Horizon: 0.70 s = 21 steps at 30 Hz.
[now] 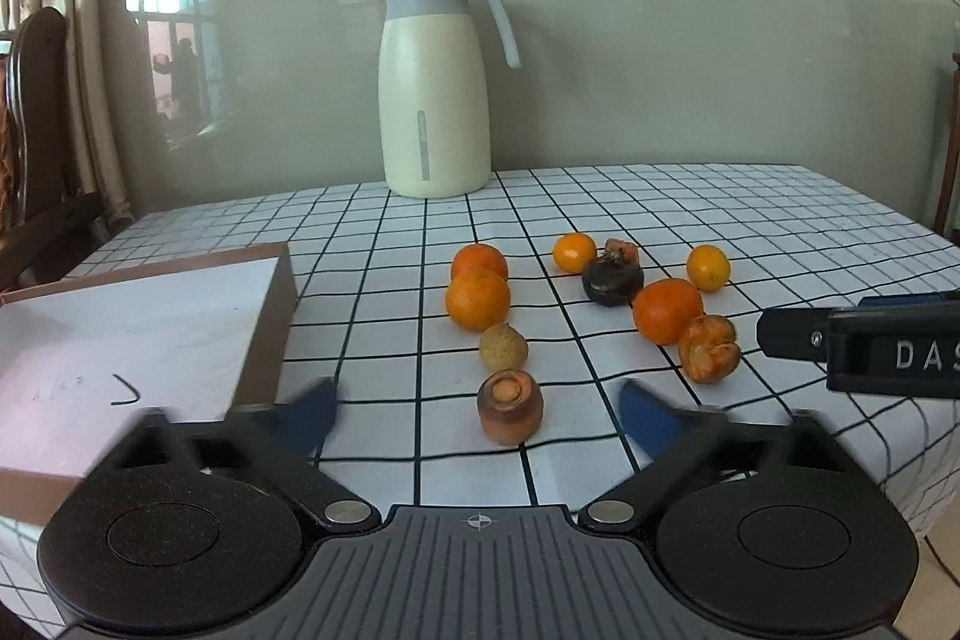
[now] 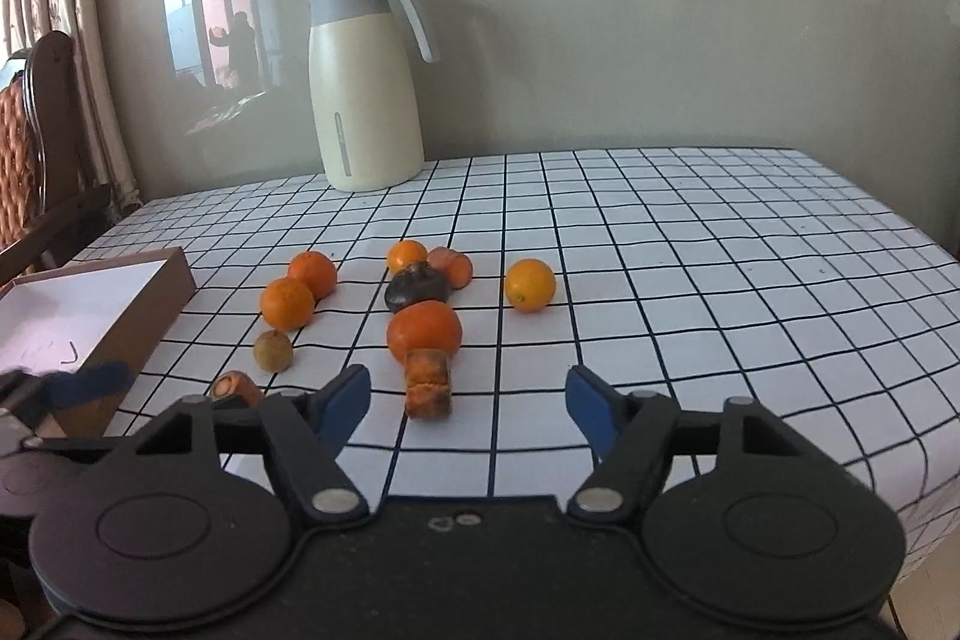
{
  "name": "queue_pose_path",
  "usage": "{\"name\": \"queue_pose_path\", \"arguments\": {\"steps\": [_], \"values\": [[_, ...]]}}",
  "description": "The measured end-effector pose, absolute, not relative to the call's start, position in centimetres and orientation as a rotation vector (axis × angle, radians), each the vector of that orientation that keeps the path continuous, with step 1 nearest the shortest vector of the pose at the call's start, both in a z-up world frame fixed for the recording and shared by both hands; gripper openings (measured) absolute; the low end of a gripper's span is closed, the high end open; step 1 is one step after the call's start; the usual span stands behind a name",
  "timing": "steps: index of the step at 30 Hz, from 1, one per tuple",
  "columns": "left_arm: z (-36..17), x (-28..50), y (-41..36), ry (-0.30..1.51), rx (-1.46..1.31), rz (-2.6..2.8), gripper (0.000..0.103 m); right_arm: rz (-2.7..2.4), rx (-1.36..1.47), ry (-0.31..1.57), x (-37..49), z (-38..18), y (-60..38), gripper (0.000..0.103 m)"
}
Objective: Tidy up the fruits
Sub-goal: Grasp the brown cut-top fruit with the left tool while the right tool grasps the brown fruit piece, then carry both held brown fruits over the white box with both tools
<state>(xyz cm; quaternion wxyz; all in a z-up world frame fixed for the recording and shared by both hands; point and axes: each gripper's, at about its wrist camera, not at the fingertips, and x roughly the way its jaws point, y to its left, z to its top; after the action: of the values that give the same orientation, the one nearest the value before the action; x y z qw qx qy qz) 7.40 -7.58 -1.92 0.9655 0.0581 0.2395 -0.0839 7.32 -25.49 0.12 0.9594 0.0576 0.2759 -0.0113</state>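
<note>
Left tongs (image 1: 477, 415) sit low over the surface (image 1: 720, 220), jaws spread wide, nothing between them; blue pads slightly blurred. Just ahead of them stands a carrot stub (image 1: 510, 406), cut end up. Beyond it a small tan round fruit (image 1: 503, 348), then two oranges (image 1: 478, 299) touching each other.

Right tongs (image 2: 468, 403) also low and level, jaws wide apart, gripping nothing. Right in front lies another carrot chunk (image 2: 428, 383), touching a large orange (image 2: 425, 331) behind it. Behind that a dark, near-black fruit (image 2: 417, 289), with a small orange (image 2: 407, 256) and a third carrot piece (image 2: 453, 265) at its far side. One yellow-orange citrus (image 2: 529, 285) sits apart to the right.

All produce is loose on the checked cloth, mid-surface. Brown box (image 1: 120, 340) with white inside lies at the left, nothing visible in it except a pen mark. In the left view, the right tongs' body pokes in from the right edge, near the carrot chunk. Cream thermos jug (image 1: 435, 82) stands at the back by the wall.
</note>
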Motion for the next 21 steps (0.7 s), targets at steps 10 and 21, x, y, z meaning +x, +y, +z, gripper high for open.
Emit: {"name": "queue_pose_path", "arguments": {"steps": [10,21], "values": [[-3.4,9.4,-8.3,0.548,0.086,-0.194,0.052,0.012,0.109,0.604,10.1,-1.0,-24.7,0.049],[-4.3,9.9,-8.4,0.558,0.05,-0.2,0.029,0.036,0.095,0.662,12.3,-2.8,-24.0,0.013]]}}
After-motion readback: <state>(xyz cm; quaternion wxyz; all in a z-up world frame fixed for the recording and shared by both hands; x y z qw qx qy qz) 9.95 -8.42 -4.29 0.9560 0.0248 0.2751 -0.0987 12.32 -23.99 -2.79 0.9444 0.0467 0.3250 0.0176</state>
